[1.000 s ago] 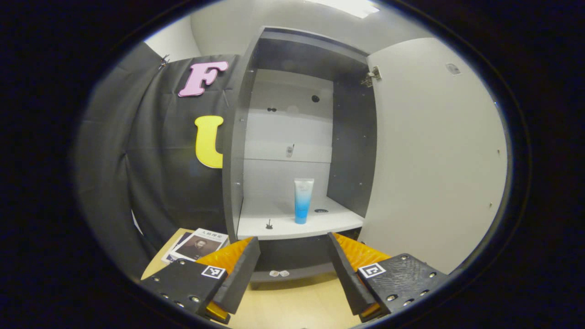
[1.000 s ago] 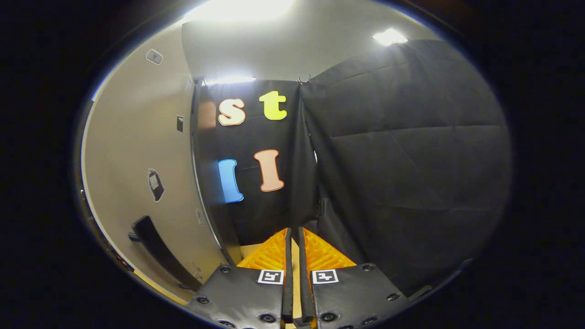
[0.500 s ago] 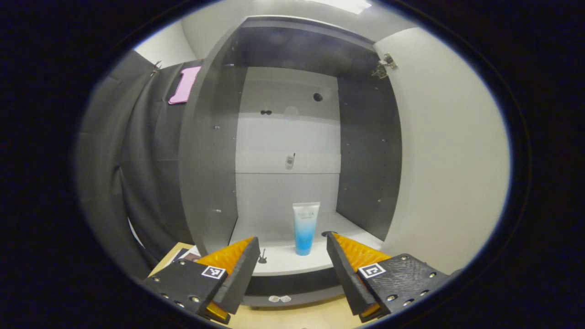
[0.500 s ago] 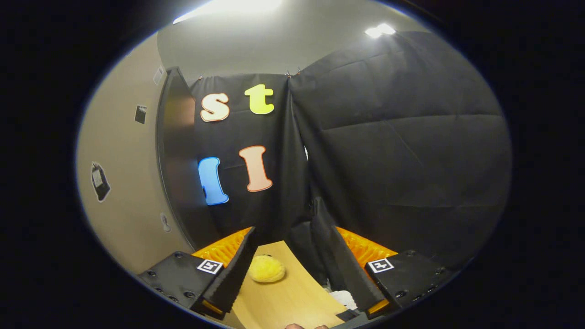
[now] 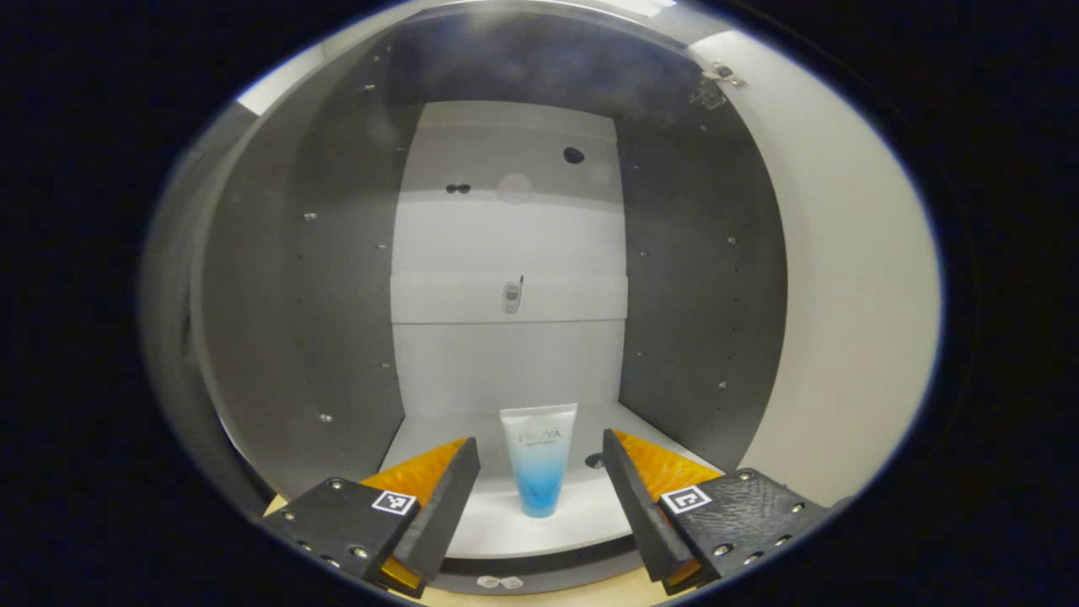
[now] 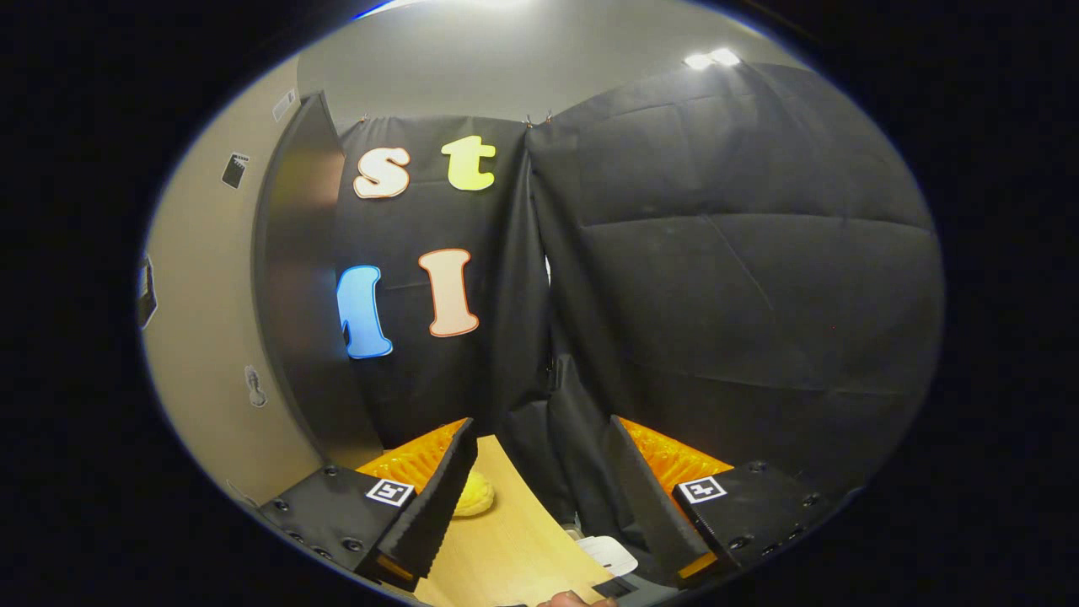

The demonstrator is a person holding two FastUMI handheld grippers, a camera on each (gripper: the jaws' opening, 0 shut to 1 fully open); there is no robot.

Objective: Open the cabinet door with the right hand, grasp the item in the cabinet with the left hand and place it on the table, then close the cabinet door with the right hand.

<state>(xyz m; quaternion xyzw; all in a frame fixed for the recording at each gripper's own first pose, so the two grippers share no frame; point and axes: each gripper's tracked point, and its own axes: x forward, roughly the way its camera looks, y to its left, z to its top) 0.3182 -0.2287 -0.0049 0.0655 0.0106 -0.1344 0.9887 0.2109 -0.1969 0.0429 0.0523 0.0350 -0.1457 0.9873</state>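
Observation:
A blue-and-white tube (image 5: 539, 459) stands upright on its cap on the white shelf (image 5: 506, 531) inside the open cabinet (image 5: 303, 337). In the left gripper view my left gripper (image 5: 537, 497) is open, its fingers on either side of the tube and apart from it, still short of it. The cabinet door (image 5: 843, 278) stands swung open on the right. In the right gripper view my right gripper (image 6: 539, 497) is open with nothing between its fingers, over the wooden table (image 6: 514, 548), with the door (image 6: 211, 320) off to its left.
A yellow soft object (image 6: 474, 497) lies on the table by my right gripper's left finger. A small white item (image 6: 609, 555) sits at the table's edge. Black cloth walls (image 6: 725, 287) close the booth. A dark round mark (image 5: 595, 461) sits on the shelf right of the tube.
My left gripper has moved forward into the cabinet until the tube stands between its fingers. My right gripper opened, left the door handle and swung right, away from the door.

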